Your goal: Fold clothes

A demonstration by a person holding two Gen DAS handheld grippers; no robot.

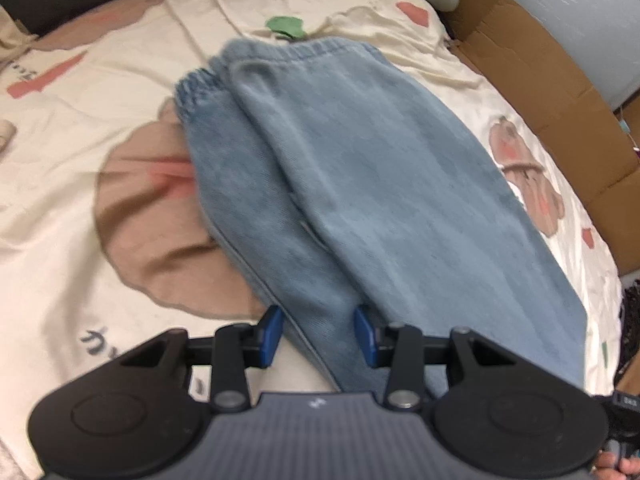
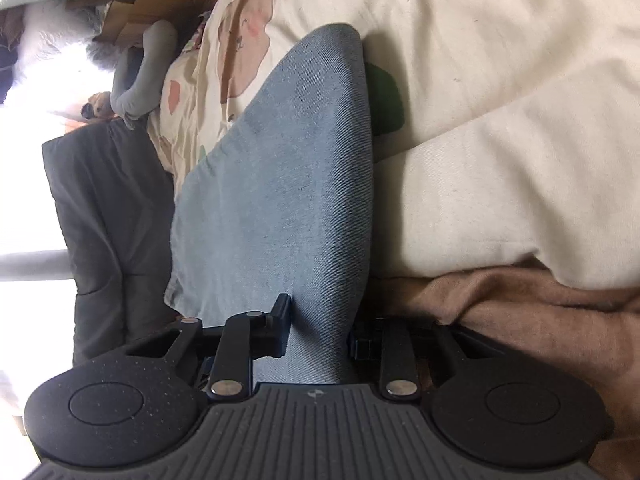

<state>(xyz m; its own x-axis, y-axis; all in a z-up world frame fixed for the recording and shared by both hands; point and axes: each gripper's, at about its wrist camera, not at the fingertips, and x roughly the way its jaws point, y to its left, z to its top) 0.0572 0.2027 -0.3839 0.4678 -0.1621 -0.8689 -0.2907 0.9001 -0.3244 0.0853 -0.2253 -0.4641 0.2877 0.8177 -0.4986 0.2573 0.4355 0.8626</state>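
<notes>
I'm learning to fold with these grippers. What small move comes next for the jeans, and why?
Probably carry the held end forward toward the elastic waistband. The left gripper and right gripper each have denim of the jeans between their fingers, and the jeans lie lengthwise, legs together, on the bedspread.

place: home bedroom | evidence: cartoon-print bedsheet [image 1: 120, 92]; cardboard boxes [image 1: 560, 92] beside bed

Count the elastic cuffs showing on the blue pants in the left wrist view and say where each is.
2. One cuff at the far end of the upper leg of the blue pants; another cuff just left of it, on the lower leg. The waistband is hidden.
</notes>
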